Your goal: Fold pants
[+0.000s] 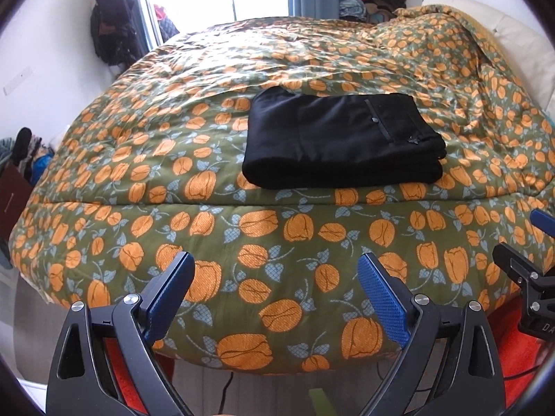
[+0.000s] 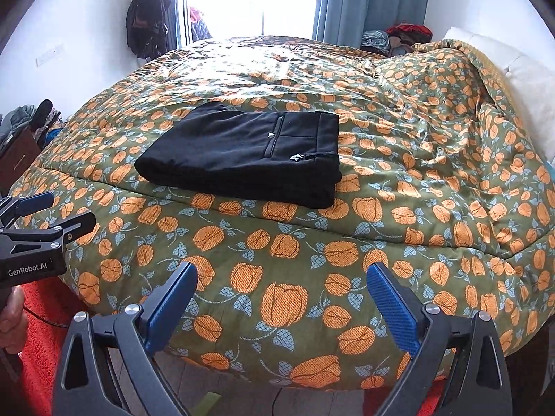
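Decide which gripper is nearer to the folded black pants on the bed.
Left, though only slightly. The left gripper faces the pants almost head-on from off the bed's edge; the right gripper sits further right, seeing them up-left. Both are open, well short.

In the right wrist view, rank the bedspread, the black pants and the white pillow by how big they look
1. Floral bedspread, filling most of the view.
2. Folded black pants.
3. White pillow, though it is cut off at the edge and partly covered, so its true size is unsure.
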{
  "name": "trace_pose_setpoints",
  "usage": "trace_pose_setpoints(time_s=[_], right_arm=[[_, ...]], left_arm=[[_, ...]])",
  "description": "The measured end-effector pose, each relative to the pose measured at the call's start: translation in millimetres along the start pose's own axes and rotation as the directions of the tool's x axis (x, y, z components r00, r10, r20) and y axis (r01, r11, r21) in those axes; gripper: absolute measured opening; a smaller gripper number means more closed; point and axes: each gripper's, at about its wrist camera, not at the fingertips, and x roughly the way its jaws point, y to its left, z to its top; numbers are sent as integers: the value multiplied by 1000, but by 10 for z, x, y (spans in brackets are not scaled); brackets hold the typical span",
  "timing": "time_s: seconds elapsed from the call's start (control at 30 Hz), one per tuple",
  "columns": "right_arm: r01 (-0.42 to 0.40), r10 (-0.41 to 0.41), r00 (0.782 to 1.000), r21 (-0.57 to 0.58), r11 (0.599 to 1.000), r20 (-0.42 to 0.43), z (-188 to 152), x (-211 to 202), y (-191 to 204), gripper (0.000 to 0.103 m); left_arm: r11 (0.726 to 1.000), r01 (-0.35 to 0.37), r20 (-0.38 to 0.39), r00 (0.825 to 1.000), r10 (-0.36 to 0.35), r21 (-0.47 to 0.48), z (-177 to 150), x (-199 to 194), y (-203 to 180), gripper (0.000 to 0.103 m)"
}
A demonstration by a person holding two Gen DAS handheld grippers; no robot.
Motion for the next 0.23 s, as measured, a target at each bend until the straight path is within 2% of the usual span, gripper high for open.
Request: trace_pose_setpoints(time_s=[0.1,0.23], right_arm=[[-10,10,1000,-1,1000,-2,-26,5,9,97],[-20,20,1000,-2,1000,1,-34,5,16,97]], left_arm=[[1000,9,5,1000,-9,-14,-24,-17,15,96],[999,-19,30,999,18,28,-64,-72,-57,96]])
